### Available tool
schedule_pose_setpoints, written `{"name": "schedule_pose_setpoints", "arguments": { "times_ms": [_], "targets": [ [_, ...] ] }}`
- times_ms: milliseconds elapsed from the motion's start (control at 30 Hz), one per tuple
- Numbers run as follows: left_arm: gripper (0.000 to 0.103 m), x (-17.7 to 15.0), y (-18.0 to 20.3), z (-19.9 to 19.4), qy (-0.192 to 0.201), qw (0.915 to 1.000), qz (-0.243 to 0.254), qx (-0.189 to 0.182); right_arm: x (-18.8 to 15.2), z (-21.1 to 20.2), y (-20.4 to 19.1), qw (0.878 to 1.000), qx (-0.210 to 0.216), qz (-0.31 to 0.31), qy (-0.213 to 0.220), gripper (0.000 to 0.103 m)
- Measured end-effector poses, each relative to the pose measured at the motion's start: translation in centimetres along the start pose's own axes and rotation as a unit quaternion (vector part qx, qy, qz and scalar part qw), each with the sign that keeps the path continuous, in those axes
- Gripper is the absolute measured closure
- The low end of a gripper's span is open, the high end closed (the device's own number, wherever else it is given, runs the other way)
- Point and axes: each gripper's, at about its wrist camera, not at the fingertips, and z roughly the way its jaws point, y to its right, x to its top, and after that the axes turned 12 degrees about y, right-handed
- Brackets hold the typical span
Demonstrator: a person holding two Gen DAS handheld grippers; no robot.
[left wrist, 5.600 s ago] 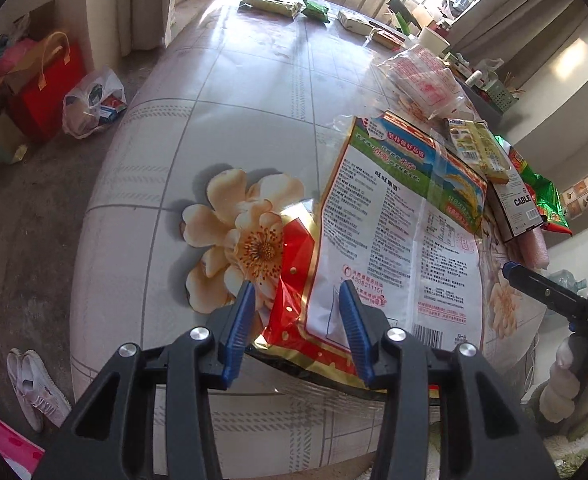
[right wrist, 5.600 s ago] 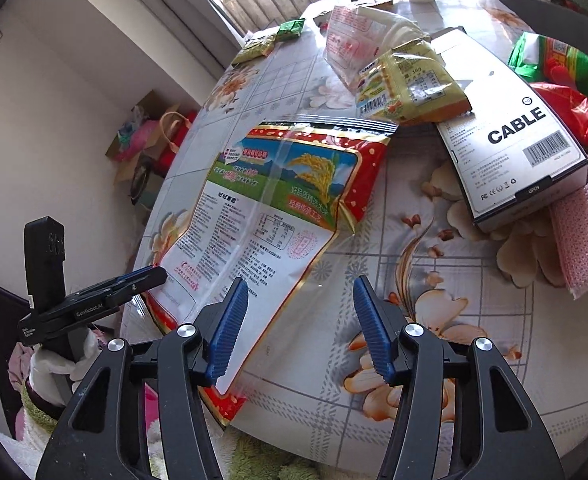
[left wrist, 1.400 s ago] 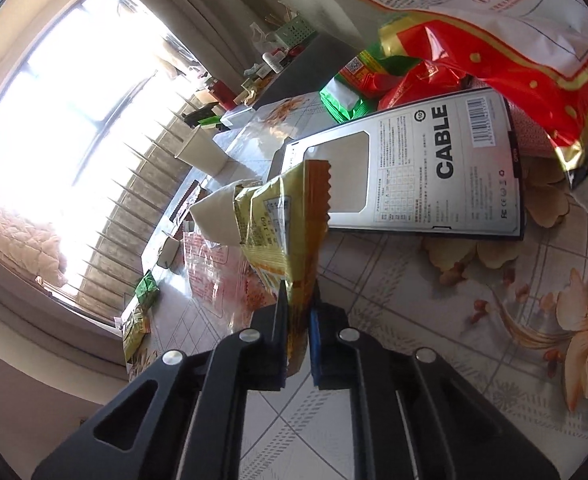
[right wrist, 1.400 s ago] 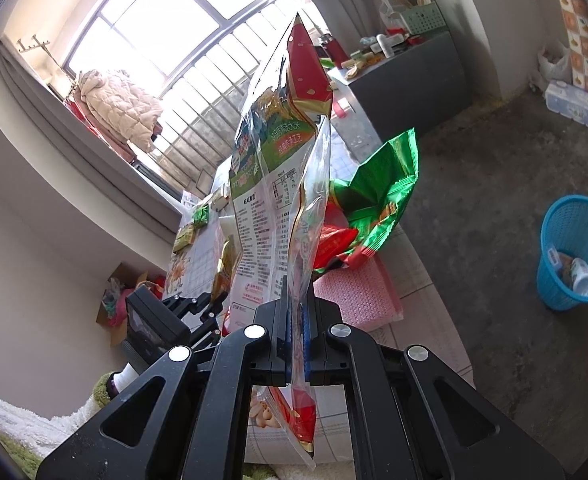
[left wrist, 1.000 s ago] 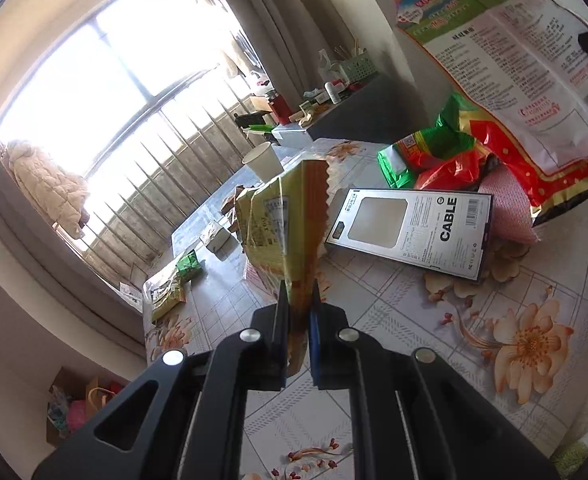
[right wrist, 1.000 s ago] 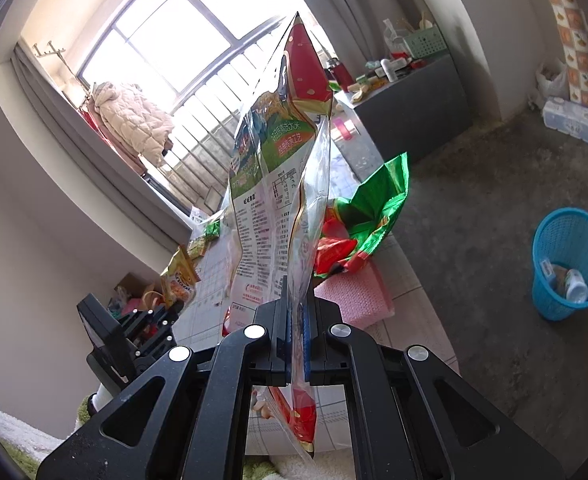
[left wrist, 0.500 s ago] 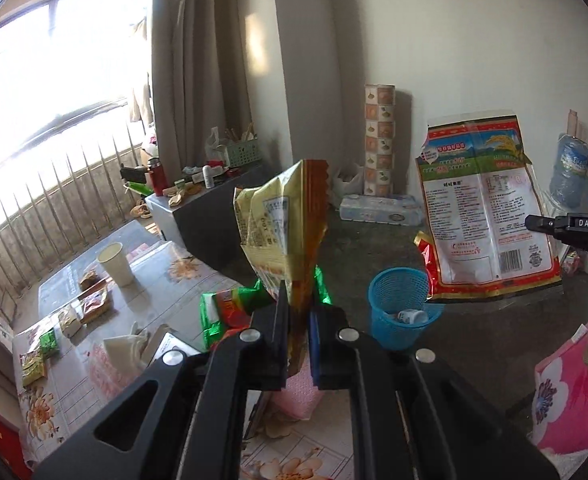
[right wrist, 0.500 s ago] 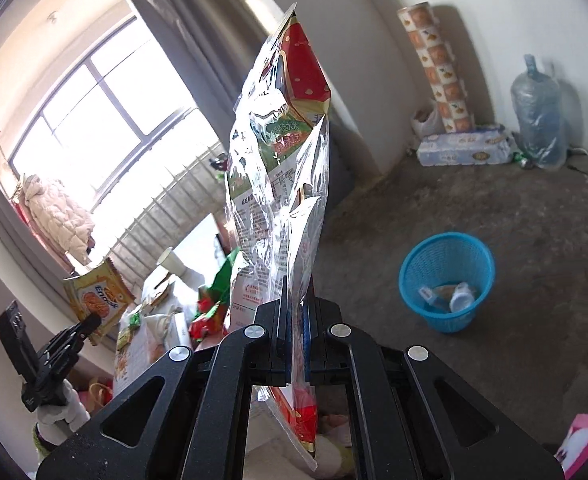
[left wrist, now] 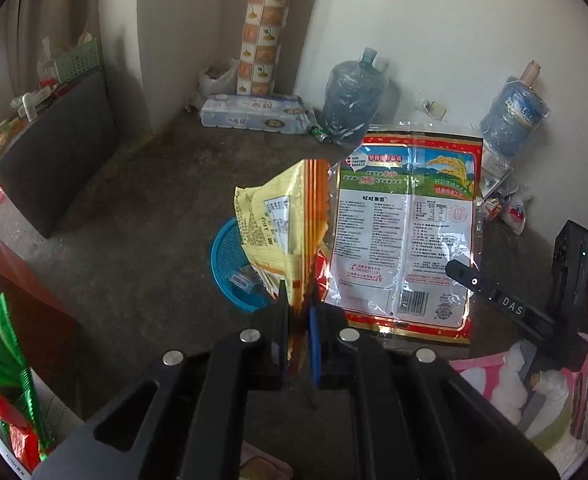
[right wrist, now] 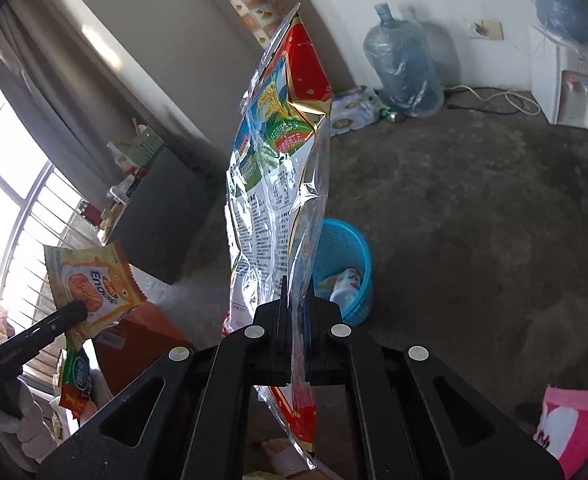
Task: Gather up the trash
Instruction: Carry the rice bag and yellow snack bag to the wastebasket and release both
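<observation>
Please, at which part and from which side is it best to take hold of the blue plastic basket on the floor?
Probably the top rim of the blue plastic basket, from straight above, one finger inside and one outside the wall. It stands upright with its mouth open, and the mesh wall is thin. Both claws are busy now: the left claw pinches the yellow snack bag, the right claw the red rice-cracker bag.

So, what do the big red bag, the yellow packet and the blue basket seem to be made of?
Big red bag: thin glossy plastic film, probably; it has clear edges, creases and glare.
Yellow packet: printed plastic or foil-lined film, by its look; the end seal is crimped and jagged.
Blue basket: rigid plastic with a matte finish, apparently; its wall is an open moulded mesh.
</observation>
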Motion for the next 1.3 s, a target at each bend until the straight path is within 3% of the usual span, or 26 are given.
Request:
{"name": "schedule_pose_setpoints", "arguments": {
  "times_ms": [200, 367, 433, 467, 533, 600, 733, 767, 800, 867, 1033, 1133, 1300],
  "targets": [
    [0.094, 1.0, -1.4, 12.8, -0.103, 0.9940, -0.035, -0.008, -2.5, 9.9, 2.0, 0.995, -0.019, 0.061, -0.081, 0.100],
    [0.092, 1.8, -2.7, 20.0, -0.126, 0.9915, -0.032, 0.011, -4.0, 17.5, 3.8, 0.984, -0.042, 0.128, -0.119, 0.100],
    [0.063, 1.9, -3.5, 22.3, -0.133, 0.9900, -0.036, 0.028, -4.6, 20.2, 4.0, 0.981, -0.060, 0.144, -0.118, 0.096],
    [0.056, 1.8, -4.0, 23.0, -0.137, 0.9887, -0.038, 0.048, -5.1, 21.7, 4.3, 0.978, -0.059, 0.158, -0.123, 0.092],
    [0.052, 2.0, -4.5, 23.6, -0.134, 0.9882, -0.033, 0.067, -6.6, 24.7, 4.9, 0.972, -0.063, 0.175, -0.144, 0.084],
    [0.051, 2.0, -4.9, 22.9, -0.125, 0.9896, -0.035, 0.061, -8.0, 27.1, 5.3, 0.966, -0.069, 0.187, -0.167, 0.070],
    [0.050, 2.3, -5.8, 19.3, -0.101, 0.9929, -0.035, 0.053, -9.4, 29.0, 6.3, 0.963, -0.061, 0.195, -0.176, 0.070],
    [0.050, 2.4, -5.9, 18.2, -0.093, 0.9936, -0.036, 0.054, -9.4, 29.5, 6.4, 0.964, -0.066, 0.184, -0.180, 0.074],
    [0.050, 2.6, -5.9, 17.1, -0.087, 0.9941, -0.036, 0.052, -9.6, 30.0, 6.4, 0.964, -0.076, 0.173, -0.186, 0.086],
    [0.050, 2.9, -6.0, 14.3, -0.075, 0.9953, -0.040, 0.047, -10.1, 31.0, 6.4, 0.963, -0.097, 0.151, -0.200, 0.096],
    [0.050, 3.3, -7.1, 5.3, -0.028, 0.9987, -0.026, 0.034, -10.7, 35.2, 4.2, 0.962, -0.155, 0.009, -0.225, 0.099],
    [0.050, 2.9, -8.6, -0.4, 0.000, 0.9989, -0.024, 0.040, -11.3, 37.9, 2.8, 0.947, -0.195, -0.084, -0.240, 0.100],
    [0.050, 1.2, -11.9, -8.9, 0.046, 0.9959, -0.052, 0.058, -12.1, 41.3, 0.8, 0.922, -0.224, -0.185, -0.256, 0.100]
  ]
}}
